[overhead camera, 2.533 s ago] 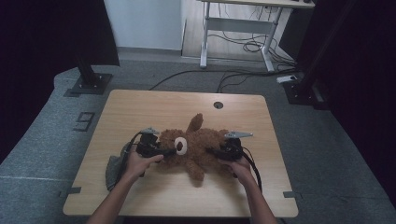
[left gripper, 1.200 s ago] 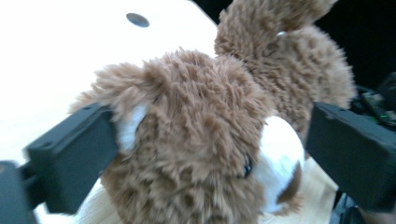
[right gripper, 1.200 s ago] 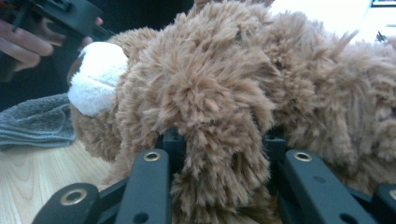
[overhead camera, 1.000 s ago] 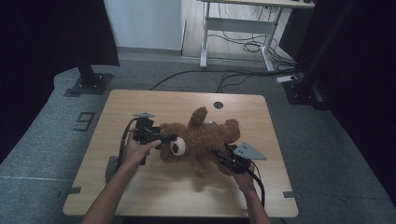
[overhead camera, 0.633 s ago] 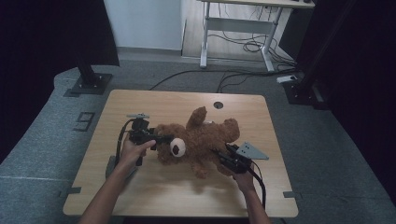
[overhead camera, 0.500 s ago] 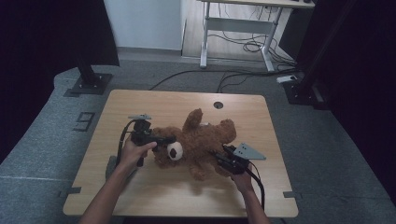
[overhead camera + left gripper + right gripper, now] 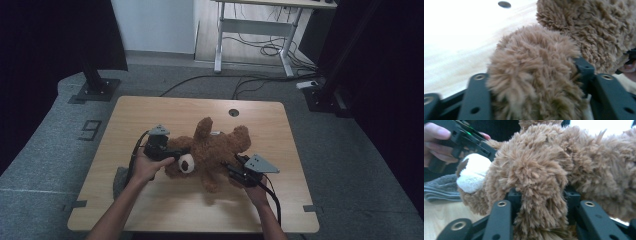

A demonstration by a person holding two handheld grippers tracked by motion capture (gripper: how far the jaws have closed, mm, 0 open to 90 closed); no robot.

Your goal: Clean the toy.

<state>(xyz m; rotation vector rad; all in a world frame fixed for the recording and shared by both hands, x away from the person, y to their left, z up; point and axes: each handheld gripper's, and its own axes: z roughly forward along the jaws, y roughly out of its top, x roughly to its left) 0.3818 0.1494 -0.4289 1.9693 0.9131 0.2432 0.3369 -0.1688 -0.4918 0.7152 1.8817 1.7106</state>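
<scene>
On a wooden table (image 7: 150, 112) lay a brown teddy bear (image 7: 215, 150); the left gripper (image 7: 175, 152), jaws just closing, pinched its head, the right gripper (image 7: 234, 170) a limb.

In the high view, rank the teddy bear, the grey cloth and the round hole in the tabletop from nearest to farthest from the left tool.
1. Teddy bear: its head sits at the left tool, between the jaws.
2. Grey cloth: on the table below the left hand, toward the near edge.
3. Round hole: near the table's far edge, beyond the bear.
</scene>
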